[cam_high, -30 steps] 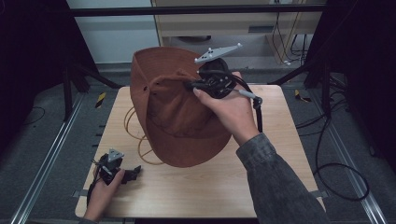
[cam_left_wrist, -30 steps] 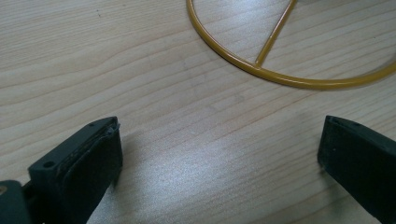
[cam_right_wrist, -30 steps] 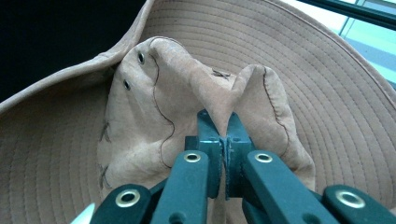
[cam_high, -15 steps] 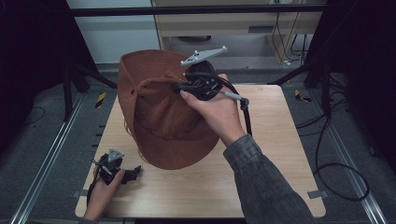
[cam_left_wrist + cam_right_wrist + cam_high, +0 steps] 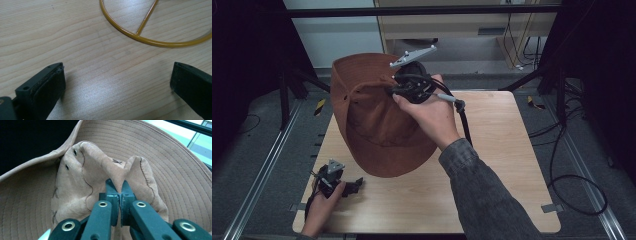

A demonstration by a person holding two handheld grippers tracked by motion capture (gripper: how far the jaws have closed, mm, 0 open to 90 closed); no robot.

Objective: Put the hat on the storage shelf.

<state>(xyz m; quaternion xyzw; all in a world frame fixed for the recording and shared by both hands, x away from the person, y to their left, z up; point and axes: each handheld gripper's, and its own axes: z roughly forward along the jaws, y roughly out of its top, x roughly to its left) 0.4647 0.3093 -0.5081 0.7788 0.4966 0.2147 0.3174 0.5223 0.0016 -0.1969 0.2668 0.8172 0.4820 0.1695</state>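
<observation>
At the near edge of the wooden surface point(image 5: 492, 200), around 7 o'clock, the left gripper point(image 5: 343, 186) rests low in a hand, its jaws spread wide and empty. In the left gripper view, bare wood lies between the jaws, and beyond them sits a yellow wire ring point(image 5: 150, 41) with a spoke, flat on the surface.

Farther off, toward 11 o'clock, the brown hat point(image 5: 377, 120) hangs lifted and tilted, its brim low over the surface; whether it touches is unclear. The right gripper point(image 5: 394, 91) holds it from above. In the right gripper view, the jaws are clamped shut on a pinched fold of the crown point(image 5: 110, 173), with the stitched brim spreading behind.

The hat seems picked up and in mid-carry; setting it down, perhaps over the ring, appears still to come.
</observation>
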